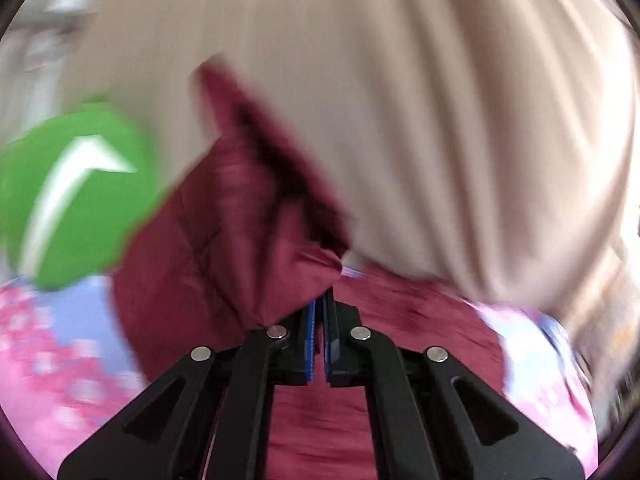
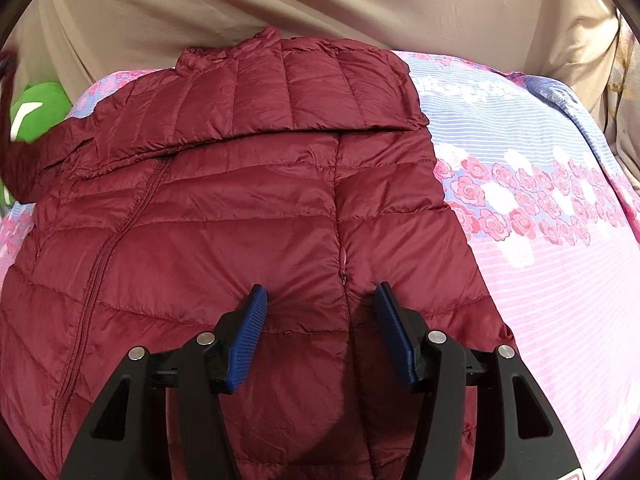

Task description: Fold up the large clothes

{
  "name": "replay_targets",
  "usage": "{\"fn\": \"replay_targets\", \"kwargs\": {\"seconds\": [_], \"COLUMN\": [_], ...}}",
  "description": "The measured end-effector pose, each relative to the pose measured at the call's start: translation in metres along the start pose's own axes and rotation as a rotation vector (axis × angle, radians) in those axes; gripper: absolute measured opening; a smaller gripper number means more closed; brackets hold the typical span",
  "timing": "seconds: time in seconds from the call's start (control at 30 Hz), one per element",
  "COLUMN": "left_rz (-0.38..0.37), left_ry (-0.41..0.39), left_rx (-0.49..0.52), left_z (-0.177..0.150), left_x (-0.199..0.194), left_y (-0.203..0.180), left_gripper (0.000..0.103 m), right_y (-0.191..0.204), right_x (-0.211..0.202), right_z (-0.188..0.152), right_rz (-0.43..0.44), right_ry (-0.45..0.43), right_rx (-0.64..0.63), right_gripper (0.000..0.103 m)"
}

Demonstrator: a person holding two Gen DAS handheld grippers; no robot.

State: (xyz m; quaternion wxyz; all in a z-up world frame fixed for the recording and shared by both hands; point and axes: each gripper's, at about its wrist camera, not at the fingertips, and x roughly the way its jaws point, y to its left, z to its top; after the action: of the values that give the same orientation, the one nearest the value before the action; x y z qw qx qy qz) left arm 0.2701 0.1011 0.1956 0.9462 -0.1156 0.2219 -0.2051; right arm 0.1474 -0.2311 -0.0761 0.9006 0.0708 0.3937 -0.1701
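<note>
Left claw pinches maroon jacket's edge; right claw spread above its hem.

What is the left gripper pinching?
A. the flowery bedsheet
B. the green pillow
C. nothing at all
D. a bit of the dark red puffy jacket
D: the left gripper has its blue pads shut on a bunched fold of the dark red puffy jacket, lifted above the bed.

Home bedroom, prob.: bed w/ pink-and-blue rose-print sheet, beige curtain-like cloth behind it, green plush toy at the bed's edge.
</note>
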Motion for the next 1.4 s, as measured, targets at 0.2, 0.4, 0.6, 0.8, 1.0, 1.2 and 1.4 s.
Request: {"fn": "replay_targets", "kwargs": {"seconds": [0.2,0.4,0.6,0.8,1.0,1.2,1.4], "left_rz": [-0.091,-0.088,-0.156,0.016,0.059,0.004,-0.043], "left_ry": [0.305,0.537,0.402,0.332,0.361,0.369,0.335], "left_rx": [0.150,0.069,0.012,-0.080,-0.295,-0.432,-0.395], "left_z": [-0.097,-0.192,-0.156,-0.133,-0.150,-0.147,-0.132], "left_x": [0.110,0.172,0.107,0.073,0.071,0.080,0.077], "left_y": [-0.142,-0.150,-0.086,0.011,0.086,0.103,0.073], "left_gripper": [0.019,0.044,0.083,0.088,0.088,0.088,0.088], "right_y": [-0.007,-0.019,-0.035,-0.029,0.002,0.035,0.032], "right_x": [0.000,-0.001,-0.006,0.030,0.071,0.062,-0.016], "right_z": [0.000,0.003,0.040,0.090,0.097,0.117,0.171], "right_rz": [0.035,0.089,0.232,0.388,0.399,0.346,0.310], "right_ry": [-0.006,-0.001,0.013,0.066,0.152,0.110,-0.198], "right_rx": [0.041,0.080,0.142,0.218,0.235,0.145,0.056], "right_gripper": [0.061,0.063,0.074,0.077,0.075,0.014,0.002]}}
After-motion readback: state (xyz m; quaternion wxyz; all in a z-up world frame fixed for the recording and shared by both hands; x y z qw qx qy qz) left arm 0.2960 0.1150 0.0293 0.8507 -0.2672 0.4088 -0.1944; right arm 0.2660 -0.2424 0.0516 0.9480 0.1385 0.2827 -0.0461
